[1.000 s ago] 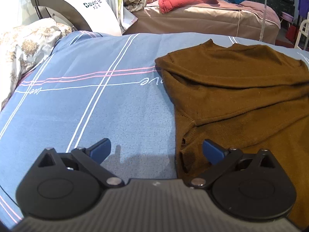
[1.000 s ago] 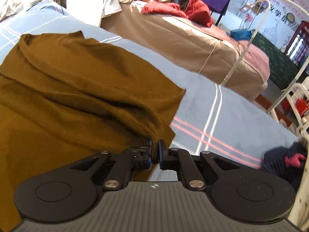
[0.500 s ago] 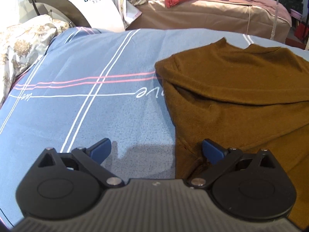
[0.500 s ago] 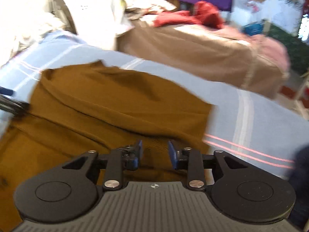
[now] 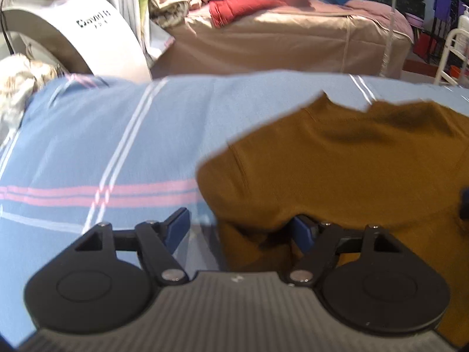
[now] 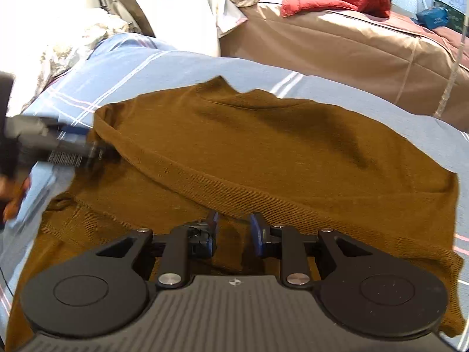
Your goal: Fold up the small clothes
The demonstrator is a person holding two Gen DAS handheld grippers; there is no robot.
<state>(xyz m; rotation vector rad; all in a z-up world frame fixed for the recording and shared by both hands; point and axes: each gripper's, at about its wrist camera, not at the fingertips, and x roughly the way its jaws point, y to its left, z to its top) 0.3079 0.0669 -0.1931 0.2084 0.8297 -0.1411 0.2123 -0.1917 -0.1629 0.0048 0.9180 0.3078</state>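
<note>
We see a brown sweater [image 6: 263, 158] lying on a bed covered by a blue sheet [image 5: 102, 135] with white and pink stripes, its upper part folded down over the lower part so that a thick folded edge runs across the middle. Our left gripper [image 5: 240, 228] stands wide apart at the sweater's left edge: one blue fingertip [image 5: 177, 226] rests over bare sheet, the other sits tucked under the folded brown cloth, and nothing is pinched between them. In the right wrist view the same gripper shows as a blurred grey shape at the sweater's left side, touching its folded edge. Our right gripper [image 6: 233, 230] is released too, its fingers a modest gap apart just over the sweater, right at the folded edge, with no cloth caught between them. Beyond the sweater, past the far side of the bed, stands a second bed under a tan cover [image 6: 337, 50] with red clothes [image 6: 331, 0] heaped on it. To the left of the sweater a white curved machine [image 5: 73, 38] with dark lettering rises behind the bed, and a flowered quilt [image 6: 67, 44] lies bunched beside it.
</note>
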